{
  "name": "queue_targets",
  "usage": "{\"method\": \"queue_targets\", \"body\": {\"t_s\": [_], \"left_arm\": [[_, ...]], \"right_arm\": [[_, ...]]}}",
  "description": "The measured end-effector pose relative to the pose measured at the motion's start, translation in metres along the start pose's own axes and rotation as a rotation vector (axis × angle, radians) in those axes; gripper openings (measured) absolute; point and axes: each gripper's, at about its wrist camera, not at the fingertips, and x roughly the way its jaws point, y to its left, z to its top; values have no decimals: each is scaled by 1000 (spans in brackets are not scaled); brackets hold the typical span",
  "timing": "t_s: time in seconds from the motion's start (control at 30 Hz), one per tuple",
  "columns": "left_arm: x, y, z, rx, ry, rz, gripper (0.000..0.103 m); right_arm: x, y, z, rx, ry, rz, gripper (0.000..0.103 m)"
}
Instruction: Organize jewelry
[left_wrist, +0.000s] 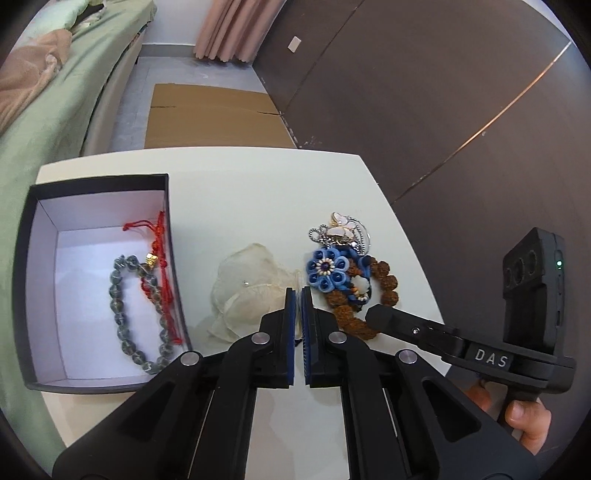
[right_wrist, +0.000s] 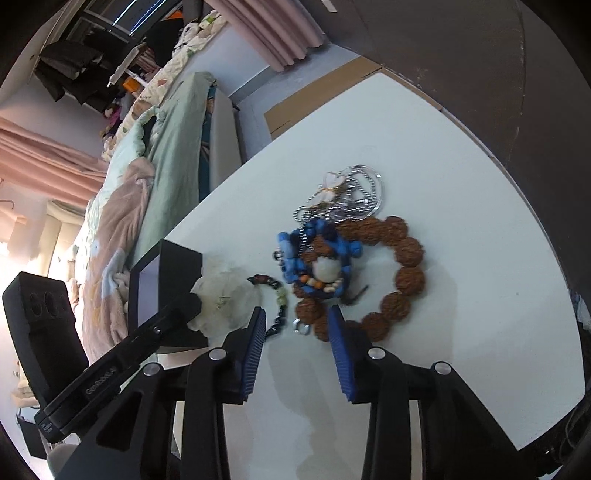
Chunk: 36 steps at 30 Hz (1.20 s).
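My right gripper, jaws apart, sits over the brown bead bracelet; my left gripper is closed, empty.

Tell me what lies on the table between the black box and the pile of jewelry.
A crumpled translucent white pouch lies between the black box and the jewelry pile; the left wrist view shows it best.

I count one black box on the left of the surface, with two bracelets inside: one of grey beads and one of red cord. To its right I see one sheer pouch, one brown bead bracelet, one blue flower piece, one dark bead strand and one butterfly chain. Two hand-held grippers, mine.
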Motion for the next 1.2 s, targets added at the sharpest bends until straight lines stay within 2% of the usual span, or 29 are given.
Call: {"method": "queue_targets", "body": {"t_s": [0.3,0.47,0.57,0.7,0.77,0.8,0.9,0.93,1.0,1.07,1.1,1.13,1.2], "left_arm": [[-41,15,9,-38,-100,-18,3],[-64,21,12,-50,-152,-33,3],[-73,26,14,-57,-171,-36,3],[-85,35,15,-71,-192,-37,3],[-92,40,15,-77,-203,-37,3],[-95,42,14,-80,-209,-36,3],[-103,49,13,-89,-226,-34,3],[-107,52,13,-92,-231,-33,3],[-111,58,13,-100,-241,-25,3],[-113,64,13,-105,-245,-12,3],[-114,66,13,-109,-245,-3,6],[-116,70,13,-118,-245,9,14],[-121,78,12,-147,-261,33,58]], "right_arm": [[21,21,-6,-33,58,43,36],[40,36,-7,-76,62,-36,35],[46,42,-7,-110,31,-131,34],[53,45,-5,-125,25,-169,31],[61,51,-5,-143,29,-193,22],[61,52,-6,-155,18,-206,22],[66,62,-6,-203,1,-283,12],[67,63,-5,-202,1,-279,7],[62,59,-3,-175,5,-231,6],[50,64,-2,-181,-29,-184,5],[44,65,-2,-184,-41,-163,5],[35,70,-2,-187,-58,-128,5],[22,78,-3,-197,-86,-83,5]]}}
